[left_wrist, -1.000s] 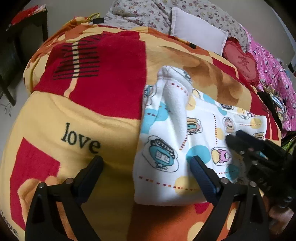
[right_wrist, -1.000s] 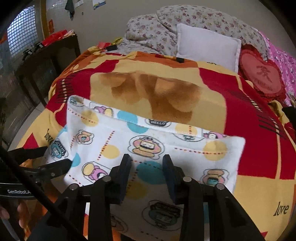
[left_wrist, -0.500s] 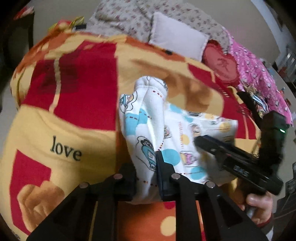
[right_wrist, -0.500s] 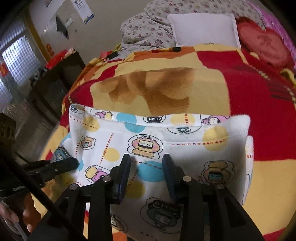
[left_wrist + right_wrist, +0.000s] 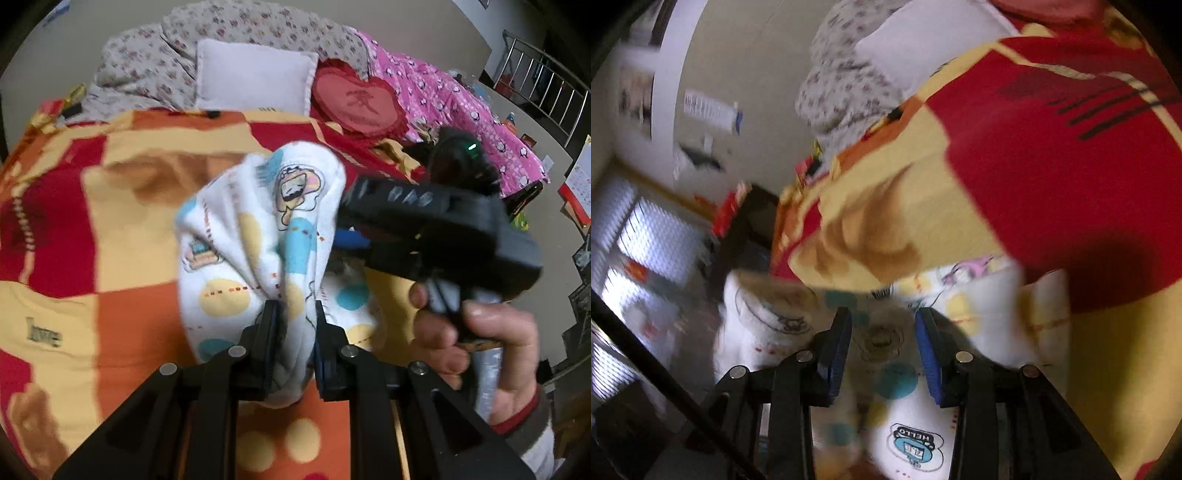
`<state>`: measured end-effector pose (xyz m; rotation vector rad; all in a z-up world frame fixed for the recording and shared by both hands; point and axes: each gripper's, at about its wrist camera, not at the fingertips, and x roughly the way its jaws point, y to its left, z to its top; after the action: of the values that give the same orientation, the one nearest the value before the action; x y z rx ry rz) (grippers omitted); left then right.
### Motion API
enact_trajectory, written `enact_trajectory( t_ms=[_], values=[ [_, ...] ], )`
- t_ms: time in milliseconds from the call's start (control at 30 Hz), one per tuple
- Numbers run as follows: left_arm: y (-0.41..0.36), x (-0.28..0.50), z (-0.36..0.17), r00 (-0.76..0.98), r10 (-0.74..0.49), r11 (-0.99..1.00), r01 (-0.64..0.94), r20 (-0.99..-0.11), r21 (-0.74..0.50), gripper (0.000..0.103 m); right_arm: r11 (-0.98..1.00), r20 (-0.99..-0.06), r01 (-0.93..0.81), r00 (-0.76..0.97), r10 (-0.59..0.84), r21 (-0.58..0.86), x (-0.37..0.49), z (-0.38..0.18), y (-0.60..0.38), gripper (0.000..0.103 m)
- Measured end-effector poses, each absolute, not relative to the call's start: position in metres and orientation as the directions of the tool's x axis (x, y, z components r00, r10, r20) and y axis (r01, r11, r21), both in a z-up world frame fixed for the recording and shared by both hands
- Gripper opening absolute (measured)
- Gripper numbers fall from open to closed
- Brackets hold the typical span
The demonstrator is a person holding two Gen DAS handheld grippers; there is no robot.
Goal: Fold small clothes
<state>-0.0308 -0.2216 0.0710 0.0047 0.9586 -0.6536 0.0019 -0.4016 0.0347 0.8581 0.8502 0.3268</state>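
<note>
A small white garment (image 5: 229,258) printed with cartoon figures and coloured dots hangs bunched above the red, yellow and orange blanket (image 5: 129,229). My left gripper (image 5: 293,306) is shut on its lower edge, the cloth squeezed between the pads. My right gripper (image 5: 343,232), held by a hand (image 5: 498,332), meets the garment's upper right side. In the right wrist view the garment (image 5: 912,443) runs between the blue-padded fingers of the right gripper (image 5: 882,321), which grip it, and the blanket (image 5: 1052,166) lies tilted beyond.
At the bed's head lie a white pillow (image 5: 255,77), a red heart cushion (image 5: 358,99), floral bedding (image 5: 258,29) and a pink quilt (image 5: 461,99). A metal railing (image 5: 546,77) stands far right. A dark table (image 5: 750,221) and a window (image 5: 639,240) are left of the bed.
My left gripper closed on the garment's edge and lifted it off the blanket, bunching the cloth. The right gripper rolled and swung, with the garment still between its fingers.
</note>
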Motion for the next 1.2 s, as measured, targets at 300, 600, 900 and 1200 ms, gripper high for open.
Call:
enact_trajectory(
  t_ms=[300,600,900,1200],
  values=[
    [-0.243,-0.031,0.051,0.358,-0.549,0.784,0.534,-0.755,-0.317,0.023,0.594,-0.497,0.130,0.702,0.510,0.794,-0.033,0.050,-0.440,0.059],
    [-0.239,-0.037,0.052,0.369,-0.558,0.786,0.524,-0.744,-0.329,0.027,0.724,-0.534,0.005,0.678,0.504,0.690,-0.043,0.087,-0.411,0.079],
    [-0.232,-0.040,0.051,0.373,-0.564,0.787,0.513,-0.737,-0.344,0.027,0.768,-0.624,0.058,0.623,0.472,0.638,-0.023,0.063,-0.390,0.068],
    [-0.212,-0.048,0.079,0.305,-0.647,0.711,0.571,-0.699,-0.409,0.058,0.902,-0.656,-0.012,0.683,0.322,0.431,-0.031,0.094,-0.380,0.015]
  ],
)
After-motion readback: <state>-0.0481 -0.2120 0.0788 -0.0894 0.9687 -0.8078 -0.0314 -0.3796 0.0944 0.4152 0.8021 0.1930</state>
